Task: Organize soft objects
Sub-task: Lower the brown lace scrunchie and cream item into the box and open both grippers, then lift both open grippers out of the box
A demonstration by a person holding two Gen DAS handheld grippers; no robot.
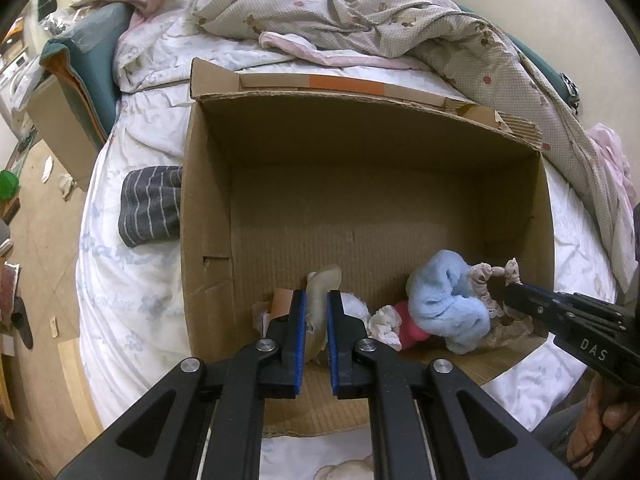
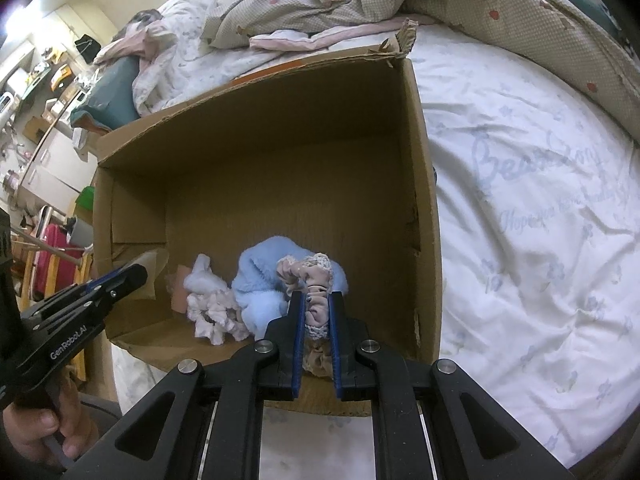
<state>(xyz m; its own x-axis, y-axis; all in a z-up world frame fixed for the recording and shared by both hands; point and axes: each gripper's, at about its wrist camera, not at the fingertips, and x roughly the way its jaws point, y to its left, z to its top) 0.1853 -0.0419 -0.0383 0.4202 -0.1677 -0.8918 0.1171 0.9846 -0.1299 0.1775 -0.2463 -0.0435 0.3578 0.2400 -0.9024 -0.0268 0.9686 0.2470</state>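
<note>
An open cardboard box [image 1: 208, 184] [image 2: 424, 160] stands on the bed. Inside at its near end lie a light blue fluffy cloth [image 1: 448, 300] [image 2: 264, 276], a white ruffled cloth [image 1: 384, 322] [image 2: 212, 308] and a pink item [image 1: 408, 326]. My left gripper [image 1: 317, 312] is shut on a beige sock [image 1: 322, 284] low inside the box; it also shows in the right wrist view [image 2: 132, 276]. My right gripper [image 2: 316, 308] is shut on a pink crochet-trimmed cloth [image 2: 310, 274] [image 1: 490, 276] beside the blue cloth; it also shows in the left wrist view [image 1: 516, 292].
A grey striped cloth [image 1: 152, 208] lies on the white sheet [image 2: 540, 240] left of the box. A rumpled patterned quilt [image 1: 360, 12] and pillows [image 1: 88, 52] fill the bed's far side. The floor and furniture lie to the left [image 1: 36, 200].
</note>
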